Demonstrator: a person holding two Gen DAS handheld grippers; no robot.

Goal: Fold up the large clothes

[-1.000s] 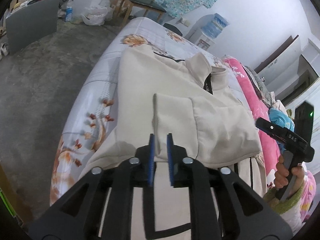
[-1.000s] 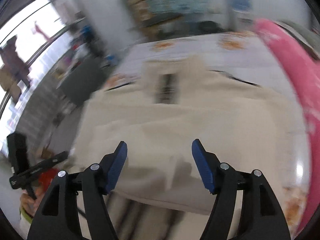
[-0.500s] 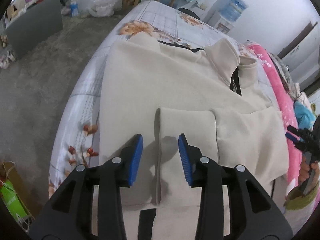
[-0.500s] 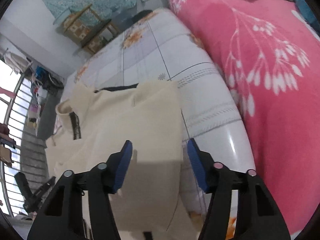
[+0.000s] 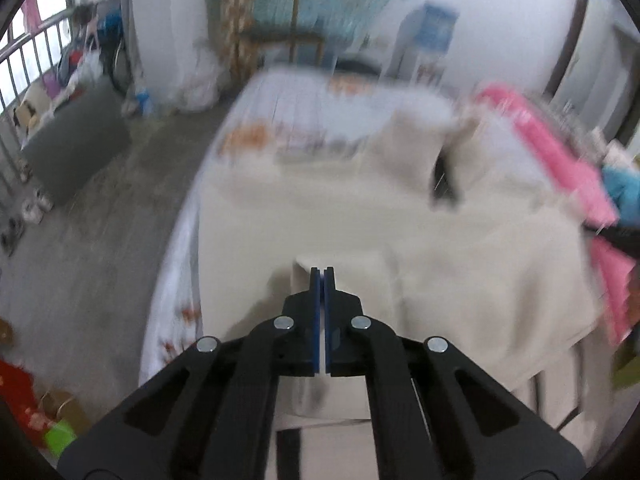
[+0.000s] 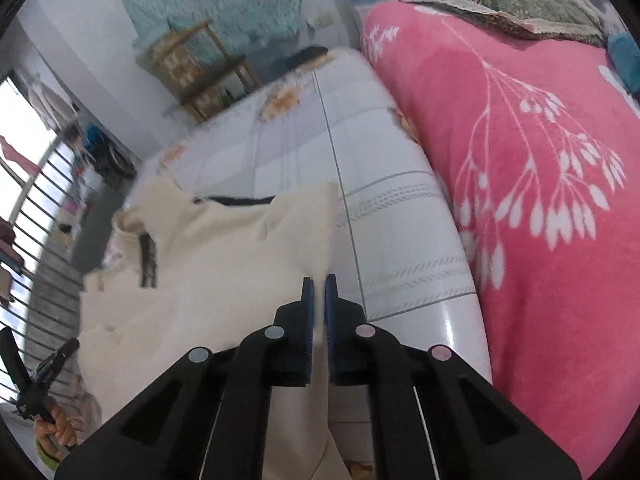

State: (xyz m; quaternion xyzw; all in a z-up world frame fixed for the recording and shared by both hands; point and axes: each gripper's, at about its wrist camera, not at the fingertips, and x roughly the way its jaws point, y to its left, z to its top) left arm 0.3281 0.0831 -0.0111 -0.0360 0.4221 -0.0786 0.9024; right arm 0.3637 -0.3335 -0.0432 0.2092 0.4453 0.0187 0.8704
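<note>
- Bed (image 6: 400, 216), pale floral sheet, fills both views; pink blanket (image 6: 540, 160) along its far side.
- Cream jacket (image 5: 360, 224) lies spread on bed, collar w/ dark zip away from cams, one sleeve folded across the front.
- L gripper (image 5: 322, 276): jaws just been closing, now together; folded sleeve edge seems pinched btwn pads, but view is blurred.
- R gripper (image 6: 319, 288): jaws just been closing, now nipped on jacket's side edge nearest blanket; cream cloth shows btwn pads.
- Hand (image 6: 56, 428) on L gripper's handle, low left in R view.
</note>
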